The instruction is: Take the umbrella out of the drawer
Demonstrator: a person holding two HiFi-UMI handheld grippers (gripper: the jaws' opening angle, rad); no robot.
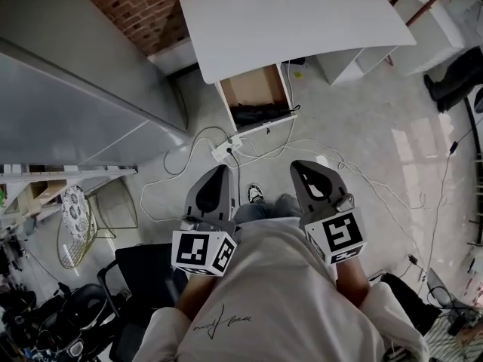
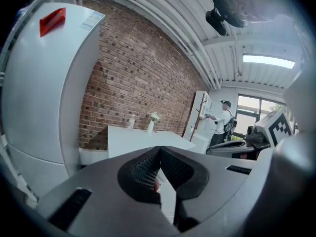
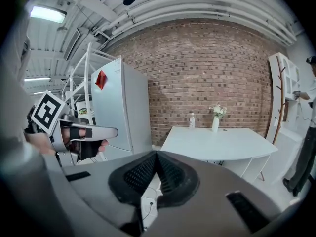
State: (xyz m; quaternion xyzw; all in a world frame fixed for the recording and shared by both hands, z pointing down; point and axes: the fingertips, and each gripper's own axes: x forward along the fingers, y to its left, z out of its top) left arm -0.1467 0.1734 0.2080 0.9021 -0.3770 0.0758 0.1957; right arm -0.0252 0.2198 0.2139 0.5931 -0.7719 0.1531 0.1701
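Observation:
A white table stands ahead by the brick wall, and a wooden drawer is pulled out from under its near edge. A black folded umbrella lies across the drawer's front part. My left gripper and right gripper are held side by side at waist height, pointing toward the drawer and well short of it. Both have their jaws together with nothing between them. In the left gripper view the left gripper faces the table; in the right gripper view the right gripper does the same.
A white power strip and loose cables lie on the floor between me and the drawer. A grey refrigerator stands at the left, with a black chair beside me. A person stands at shelving on the right.

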